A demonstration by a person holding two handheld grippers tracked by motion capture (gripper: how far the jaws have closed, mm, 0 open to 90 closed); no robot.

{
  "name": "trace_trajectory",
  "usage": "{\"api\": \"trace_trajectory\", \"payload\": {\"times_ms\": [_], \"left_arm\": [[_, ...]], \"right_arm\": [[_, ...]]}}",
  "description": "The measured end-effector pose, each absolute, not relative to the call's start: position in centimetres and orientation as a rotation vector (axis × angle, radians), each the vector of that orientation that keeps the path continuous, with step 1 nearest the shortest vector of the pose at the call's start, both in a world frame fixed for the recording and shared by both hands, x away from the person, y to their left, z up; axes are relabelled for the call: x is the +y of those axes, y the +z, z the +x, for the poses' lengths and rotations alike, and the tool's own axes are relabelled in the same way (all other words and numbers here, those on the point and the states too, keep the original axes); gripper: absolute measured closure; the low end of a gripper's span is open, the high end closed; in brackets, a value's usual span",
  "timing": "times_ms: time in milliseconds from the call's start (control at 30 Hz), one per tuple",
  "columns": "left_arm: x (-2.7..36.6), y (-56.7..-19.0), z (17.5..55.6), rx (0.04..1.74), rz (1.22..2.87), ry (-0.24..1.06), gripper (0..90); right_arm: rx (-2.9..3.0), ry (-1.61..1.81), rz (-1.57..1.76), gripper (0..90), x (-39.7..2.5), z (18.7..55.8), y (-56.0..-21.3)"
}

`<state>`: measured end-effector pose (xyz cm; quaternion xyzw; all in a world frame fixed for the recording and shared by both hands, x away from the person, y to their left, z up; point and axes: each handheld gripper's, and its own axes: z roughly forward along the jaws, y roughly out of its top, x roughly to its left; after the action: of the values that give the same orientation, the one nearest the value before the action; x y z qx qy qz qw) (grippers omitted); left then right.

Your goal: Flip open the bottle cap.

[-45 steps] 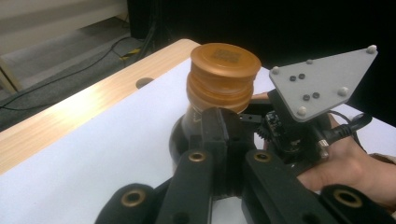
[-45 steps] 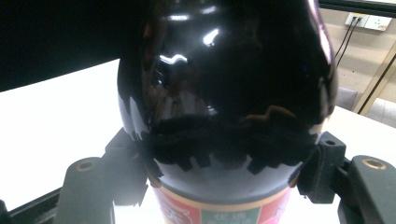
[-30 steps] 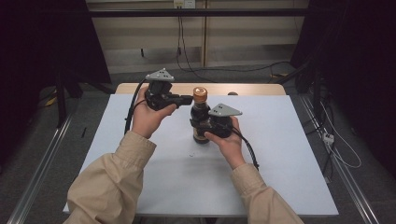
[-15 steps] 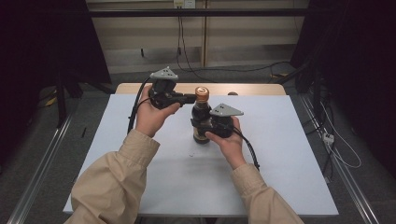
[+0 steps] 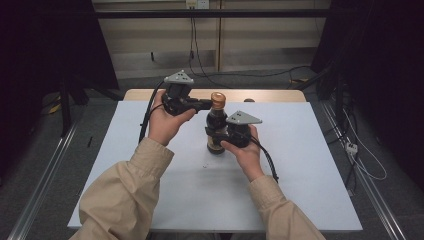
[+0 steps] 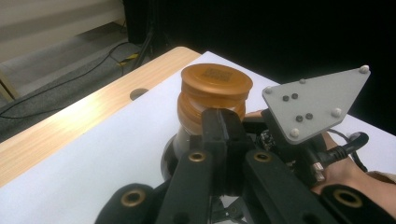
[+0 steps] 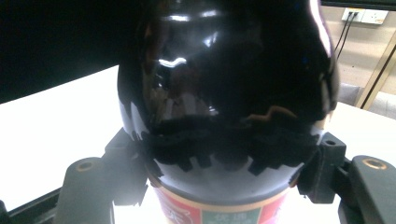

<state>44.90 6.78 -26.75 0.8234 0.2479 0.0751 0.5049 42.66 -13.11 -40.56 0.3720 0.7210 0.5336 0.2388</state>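
Gripping the dark bottle [image 5: 216,131] around its belly, the right tool [image 5: 216,135] has its two jaws pressed against the glass on either side, as the right gripper view shows close up, with the jaw pads reflected in the shiny surface. The left tool [image 5: 206,104] sits with its two jaws drawn together at the orange cap [image 6: 215,80], their tips just below the cap's rim; whether they pinch the neck or only touch it cannot be told, since the jaws cover that spot. One bottle stands upright on the white worktop [image 5: 310,165], near its far middle. Its label [image 7: 215,212] is cut off at the bottom of the right gripper view, so the print is unreadable. Two hands, each in a beige sleeve [image 5: 125,200], hold the two tools. A small dark speck [image 5: 206,164] lies on the worktop just in front of the bottle.
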Motion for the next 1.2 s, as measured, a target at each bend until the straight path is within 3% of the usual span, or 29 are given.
{"api": "trace_trajectory", "payload": {"times_ms": [1200], "left_arm": [[6.3, -26.23, 44.91, 0.615, 1.992, 0.212, 90.0]], "right_arm": [[1.97, 1.461, 1.026, 31.3, -13.18, 42.71, -40.58]]}}
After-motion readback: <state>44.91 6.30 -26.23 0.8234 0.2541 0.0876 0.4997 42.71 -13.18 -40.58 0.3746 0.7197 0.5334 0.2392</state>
